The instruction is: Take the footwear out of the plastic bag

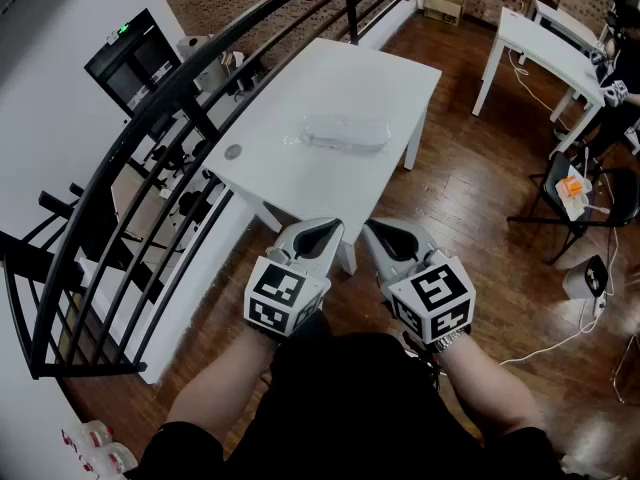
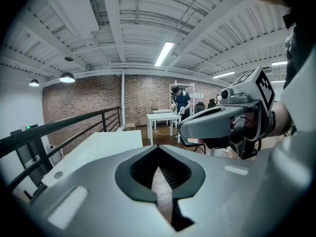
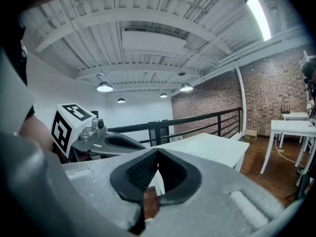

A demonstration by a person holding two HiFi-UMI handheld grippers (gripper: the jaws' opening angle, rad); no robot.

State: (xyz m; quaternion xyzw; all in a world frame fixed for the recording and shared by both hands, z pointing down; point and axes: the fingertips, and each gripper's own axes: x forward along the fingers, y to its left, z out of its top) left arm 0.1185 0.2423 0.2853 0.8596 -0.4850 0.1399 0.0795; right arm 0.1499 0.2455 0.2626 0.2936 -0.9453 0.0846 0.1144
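A clear plastic bag (image 1: pixel 345 132) with pale footwear inside lies on the white table (image 1: pixel 300 168), near its middle. Both grippers hang side by side in front of the table's near corner, well short of the bag. My left gripper (image 1: pixel 322 232) is shut with nothing between its jaws. My right gripper (image 1: pixel 378 232) is shut and empty too. In the left gripper view the left gripper (image 2: pixel 159 154) has its tips together, and the right gripper's body shows to the right. In the right gripper view the right gripper (image 3: pixel 155 157) is closed, with the table (image 3: pixel 212 149) beyond.
A black metal railing (image 1: pixel 150 168) runs along the table's left side. A second white table (image 1: pixel 545 53) and a black chair (image 1: pixel 575 203) with an orange item stand at the right on the wooden floor. Another person (image 2: pixel 182 102) stands far off.
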